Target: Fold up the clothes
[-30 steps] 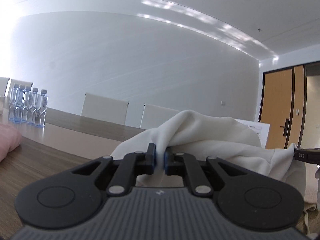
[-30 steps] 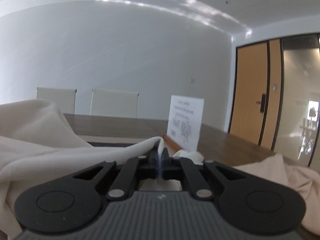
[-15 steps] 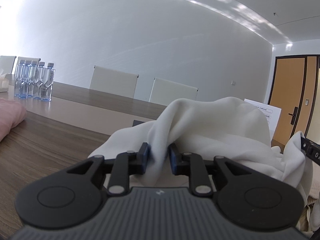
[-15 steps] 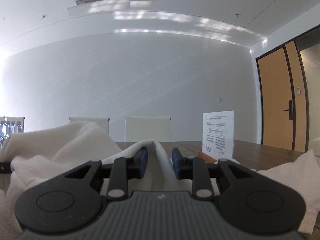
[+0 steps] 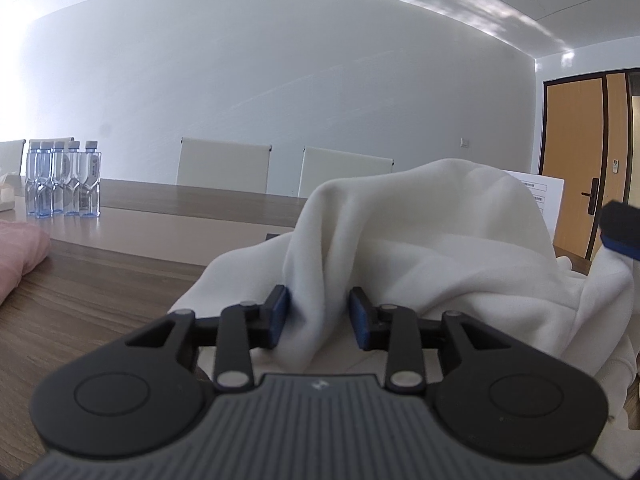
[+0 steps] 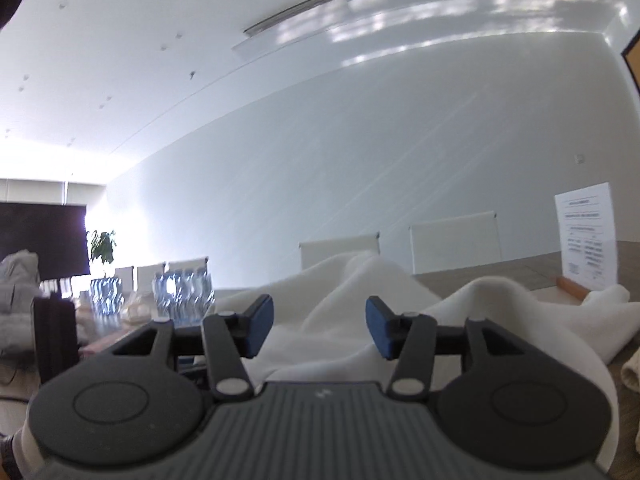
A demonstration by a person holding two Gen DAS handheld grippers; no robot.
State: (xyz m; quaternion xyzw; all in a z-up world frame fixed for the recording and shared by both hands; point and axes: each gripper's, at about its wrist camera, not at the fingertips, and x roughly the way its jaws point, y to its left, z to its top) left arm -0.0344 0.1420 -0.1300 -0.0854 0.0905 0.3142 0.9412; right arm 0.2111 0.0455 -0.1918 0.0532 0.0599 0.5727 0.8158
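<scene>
Garment: we found the white garment [image 5: 440, 248] heaped on the wooden table [image 5: 100, 280].
Left gripper [image 5: 319, 317]: jaws opening, a fold between them, pads apparently clear.
Right gripper [image 6: 319, 327]: jaws opening wide over cloth.
Advice: we judged both should clear before withdrawing.

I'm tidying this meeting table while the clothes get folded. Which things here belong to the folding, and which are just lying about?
Folding job:
- white garment
- left hand-held gripper, jaws opening, a fold of cloth between them
- right hand-held gripper, jaws opening over the cloth

Lying about:
- water bottles
- printed sign
- pink cloth
- chairs
</scene>
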